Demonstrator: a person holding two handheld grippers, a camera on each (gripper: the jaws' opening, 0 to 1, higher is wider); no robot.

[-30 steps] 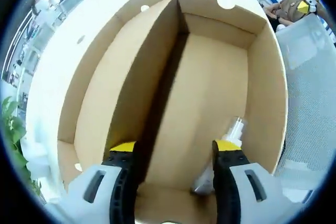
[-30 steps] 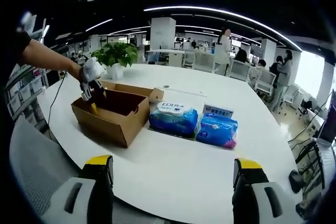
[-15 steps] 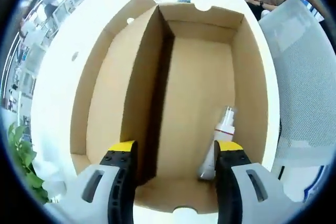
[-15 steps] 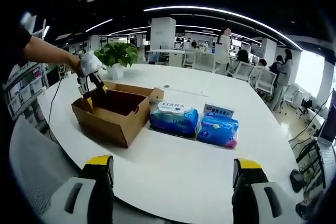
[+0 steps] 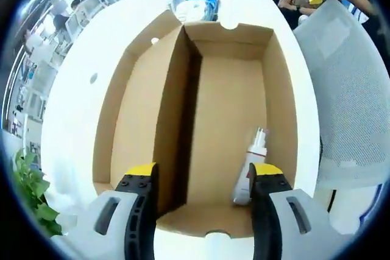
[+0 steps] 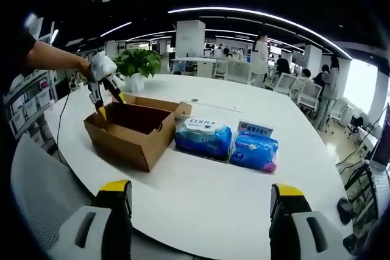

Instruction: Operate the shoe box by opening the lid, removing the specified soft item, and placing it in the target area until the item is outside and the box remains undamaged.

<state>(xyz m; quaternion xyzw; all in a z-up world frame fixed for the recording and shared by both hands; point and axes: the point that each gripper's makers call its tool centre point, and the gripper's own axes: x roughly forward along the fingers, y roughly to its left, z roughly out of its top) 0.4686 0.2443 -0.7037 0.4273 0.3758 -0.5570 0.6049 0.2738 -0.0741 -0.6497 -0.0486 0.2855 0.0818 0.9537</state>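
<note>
Inside one open shoe box (image 5: 231,120) lies one bottle (image 5: 250,168); both grippers' jaws gape wide, empty, near two wipe packs (image 6: 203,137).

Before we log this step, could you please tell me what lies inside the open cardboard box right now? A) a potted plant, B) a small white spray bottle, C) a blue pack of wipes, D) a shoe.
B: the left gripper view shows a small white spray bottle lying on the floor of the cardboard box.

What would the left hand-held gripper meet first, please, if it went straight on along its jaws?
Probably the bare floor of the open brown cardboard box, just beside the small white spray bottle; depth is unclear.
</note>
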